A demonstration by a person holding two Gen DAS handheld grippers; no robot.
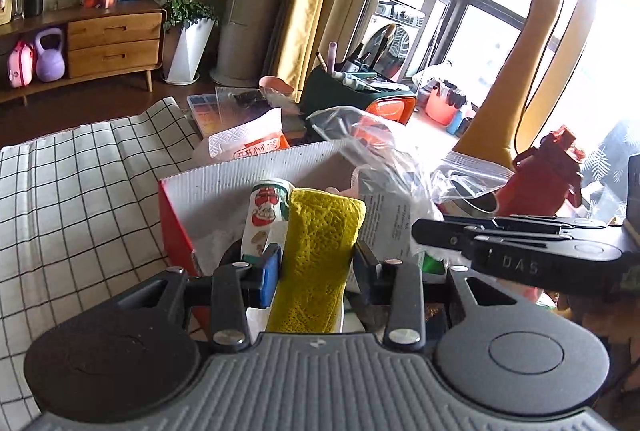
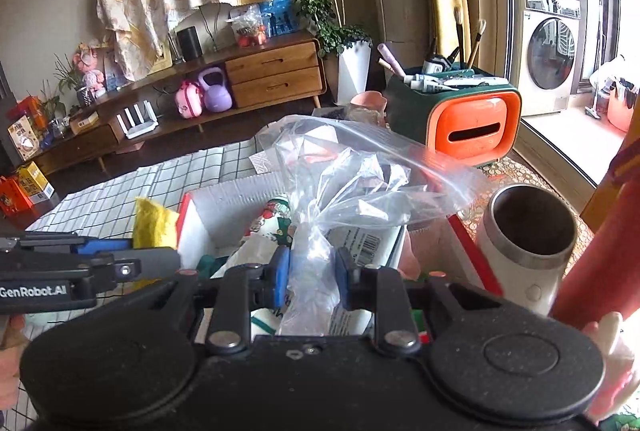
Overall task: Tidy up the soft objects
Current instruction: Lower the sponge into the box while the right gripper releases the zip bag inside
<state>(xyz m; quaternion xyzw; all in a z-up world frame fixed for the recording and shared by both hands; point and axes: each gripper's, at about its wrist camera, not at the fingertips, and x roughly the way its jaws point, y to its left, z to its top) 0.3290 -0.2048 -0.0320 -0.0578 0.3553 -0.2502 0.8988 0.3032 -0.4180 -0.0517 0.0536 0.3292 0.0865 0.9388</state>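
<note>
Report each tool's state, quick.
Left tool: closed on the yellow cloth.
Right tool: closed on the clear plastic bag.

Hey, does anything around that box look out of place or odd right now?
One thing stands out: a white steel-rimmed cup lies tipped on its side just right of the red and white box, open mouth toward the camera. Otherwise the left gripper holds a yellow cloth and the right gripper a crumpled clear plastic bag.
</note>
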